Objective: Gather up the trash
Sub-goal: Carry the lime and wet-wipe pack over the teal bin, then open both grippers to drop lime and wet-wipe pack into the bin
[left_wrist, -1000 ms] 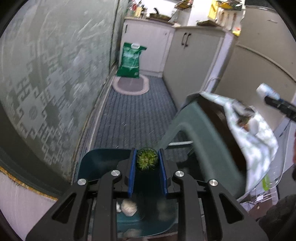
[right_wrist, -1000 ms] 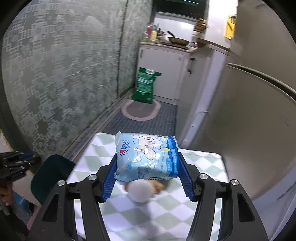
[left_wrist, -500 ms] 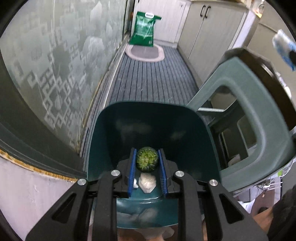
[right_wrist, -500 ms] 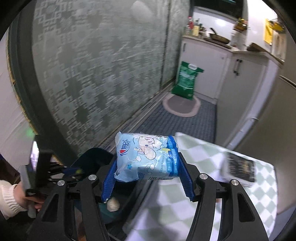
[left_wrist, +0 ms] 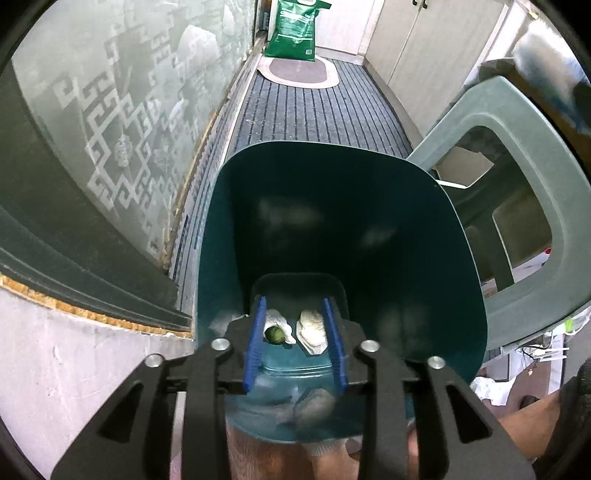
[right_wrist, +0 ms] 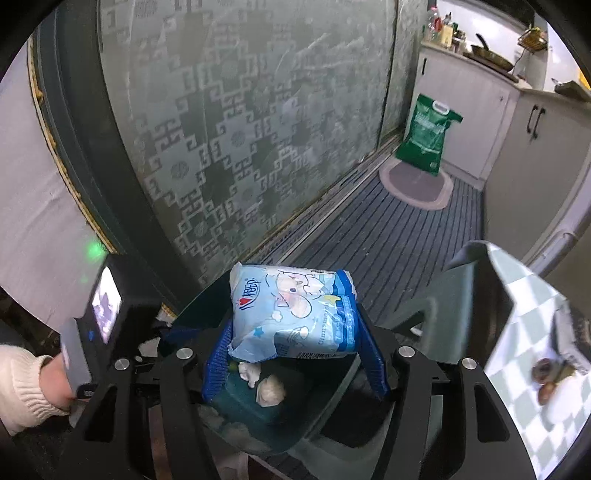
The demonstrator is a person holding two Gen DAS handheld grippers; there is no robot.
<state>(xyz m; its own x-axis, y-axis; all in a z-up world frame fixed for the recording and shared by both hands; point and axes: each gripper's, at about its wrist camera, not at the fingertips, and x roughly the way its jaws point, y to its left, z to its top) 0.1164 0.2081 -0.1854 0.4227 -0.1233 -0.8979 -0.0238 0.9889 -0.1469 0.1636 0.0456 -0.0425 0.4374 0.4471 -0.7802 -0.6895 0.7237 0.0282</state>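
From the left wrist, the left gripper (left_wrist: 295, 332) hangs over the mouth of the dark green bin (left_wrist: 458, 236), pointing steeply down into it. Its fingers (left_wrist: 255, 332) have just been opening and now stand apart with nothing pressed between them. The small green ball (left_wrist: 274, 334) lies far below on the bin floor, beside crumpled white tissues (left_wrist: 312, 330). For this hand the drop looks finished; its next move is probably to lift clear of the rim and go for more rubbish. A grey-green plastic stool (left_wrist: 517, 155) stands just right of the bin, and a striped floor mat (left_wrist: 314, 110) runs away toward a green sack (left_wrist: 295, 26).

From the right wrist, the right gripper (right_wrist: 295, 339) is clamped on a light blue tissue pack (right_wrist: 291, 314), its fingers (right_wrist: 218, 354) pressing on the pack's two short ends. The pack hangs above the bin (right_wrist: 192, 306) opening, tissues (right_wrist: 271, 391) visible under it. Its long axis runs straight across between the fingers, roughly level, with the printed face turned up toward the camera (the cartoon and lettering read clearly). This step seems to be the carry to the bin; what is left, I judge, is to come a little more squarely over the opening, then spread the fingers so the pack falls flat inside. The other gripper, in a hand (right_wrist: 55, 380) with a cream sleeve, is close on the left, so the two could bump. A checked counter (right_wrist: 528, 332) edges in on the right.
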